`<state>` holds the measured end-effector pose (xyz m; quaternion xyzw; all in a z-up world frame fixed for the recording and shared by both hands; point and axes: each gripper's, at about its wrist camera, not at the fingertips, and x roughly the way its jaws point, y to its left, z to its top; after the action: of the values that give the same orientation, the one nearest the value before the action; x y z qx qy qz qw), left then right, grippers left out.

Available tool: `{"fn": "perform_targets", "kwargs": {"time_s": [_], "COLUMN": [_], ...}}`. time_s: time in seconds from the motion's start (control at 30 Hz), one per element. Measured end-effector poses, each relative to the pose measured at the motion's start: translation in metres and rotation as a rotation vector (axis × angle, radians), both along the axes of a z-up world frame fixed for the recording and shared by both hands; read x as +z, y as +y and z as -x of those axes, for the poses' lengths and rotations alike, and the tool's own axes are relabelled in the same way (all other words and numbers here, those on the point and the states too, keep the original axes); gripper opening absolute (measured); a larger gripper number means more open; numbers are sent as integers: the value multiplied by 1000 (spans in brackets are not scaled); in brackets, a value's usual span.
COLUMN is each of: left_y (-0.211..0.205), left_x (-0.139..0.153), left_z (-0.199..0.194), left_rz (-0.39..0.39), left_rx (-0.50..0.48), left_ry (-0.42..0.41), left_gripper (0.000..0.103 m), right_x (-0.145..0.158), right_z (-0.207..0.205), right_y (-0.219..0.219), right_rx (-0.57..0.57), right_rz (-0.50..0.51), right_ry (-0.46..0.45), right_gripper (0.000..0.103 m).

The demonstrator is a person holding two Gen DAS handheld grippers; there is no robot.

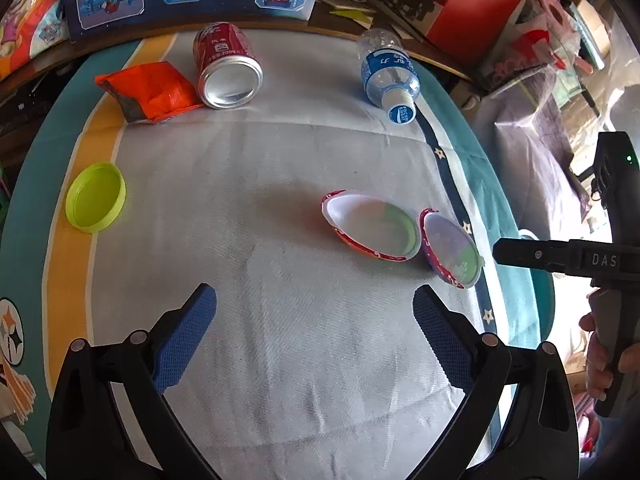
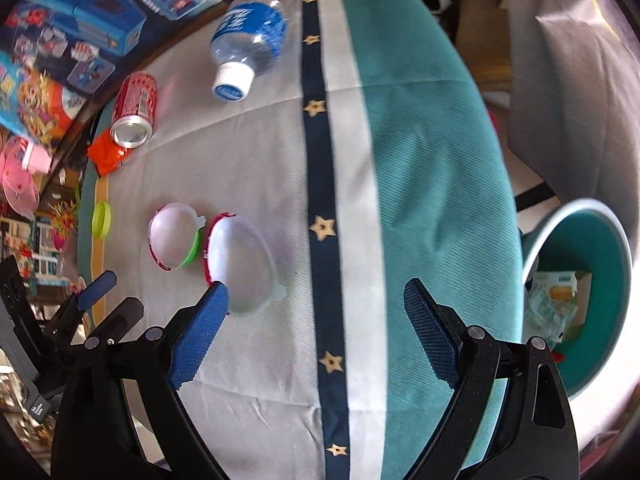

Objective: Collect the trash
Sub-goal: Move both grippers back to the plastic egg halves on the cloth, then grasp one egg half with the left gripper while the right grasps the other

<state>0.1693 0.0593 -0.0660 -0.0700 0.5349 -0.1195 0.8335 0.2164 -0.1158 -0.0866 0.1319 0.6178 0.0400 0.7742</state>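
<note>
Both the left gripper and the right gripper hang spread and empty over the cloth. The two egg-shaped shell halves lie side by side, hollows up, just ahead. The bottle and can lie on their sides, long axes toward the cameras; both may roll if nudged.

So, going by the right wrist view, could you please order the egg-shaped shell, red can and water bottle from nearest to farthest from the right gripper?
1. Egg-shaped shell, beside the right gripper's left finger.
2. Red can, farther, upper left.
3. Water bottle, at the cloth's far end.
</note>
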Motion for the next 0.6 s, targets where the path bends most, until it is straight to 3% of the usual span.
{"fn": "perform_targets", "kwargs": {"time_s": [0.17, 0.27, 0.33, 0.47, 0.6], "left_y": [7, 13, 17, 23, 27], "left_x": [-2, -4, -5, -6, -4], "left_z": [-2, -4, -4, -5, -7], "left_rz": [-10, -12, -9, -5, 5], "left_rx": [-6, -1, 6, 18, 30], "left_ry": [-10, -7, -5, -4, -4], "left_gripper": [99, 99, 99, 99, 99], "right_x": [-6, -9, -11, -18, -25], "right_z": [-9, -12, -14, -19, -17], "right_y": [14, 23, 27, 35, 42], "right_rx": [24, 41, 48, 71, 98], "right_rz": [-9, -6, -20, -22, -38], "right_ry": [2, 0, 7, 13, 23], "right_gripper": [85, 76, 62, 53, 16]}}
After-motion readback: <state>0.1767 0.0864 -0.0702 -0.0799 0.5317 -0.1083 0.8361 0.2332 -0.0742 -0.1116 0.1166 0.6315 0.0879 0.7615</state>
